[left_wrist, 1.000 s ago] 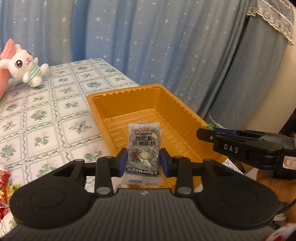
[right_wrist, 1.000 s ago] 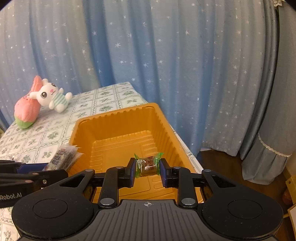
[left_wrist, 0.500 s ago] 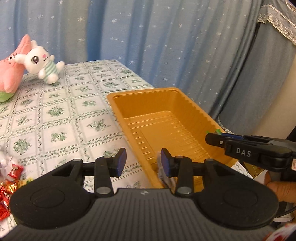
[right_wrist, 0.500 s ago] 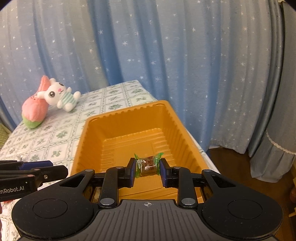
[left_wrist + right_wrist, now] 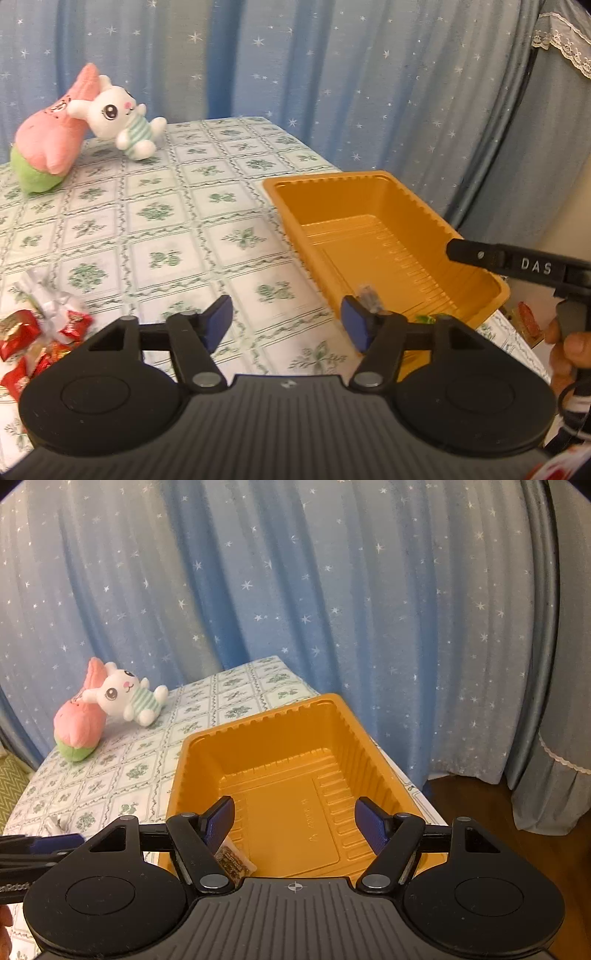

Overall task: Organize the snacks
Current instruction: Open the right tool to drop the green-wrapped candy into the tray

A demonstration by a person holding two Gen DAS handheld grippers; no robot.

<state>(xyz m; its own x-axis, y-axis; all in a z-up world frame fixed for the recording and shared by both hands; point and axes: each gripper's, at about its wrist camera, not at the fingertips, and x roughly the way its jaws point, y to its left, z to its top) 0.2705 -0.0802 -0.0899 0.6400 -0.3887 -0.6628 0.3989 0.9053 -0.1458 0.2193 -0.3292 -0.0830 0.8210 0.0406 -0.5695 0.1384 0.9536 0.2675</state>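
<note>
Table (image 5: 177,229) bears tray (image 5: 369,184), plush toys (image 5: 74,129), candies (image 5: 37,336).

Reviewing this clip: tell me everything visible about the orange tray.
The orange tray is a deep rectangular tub of thin glossy plastic with ribbed walls, a stepped floor and a flat rim. It sits upright on the floral tablecloth near the table's edge by the curtain. A dark snack packet lies on its floor at the near corner; the rest is bare.
</note>
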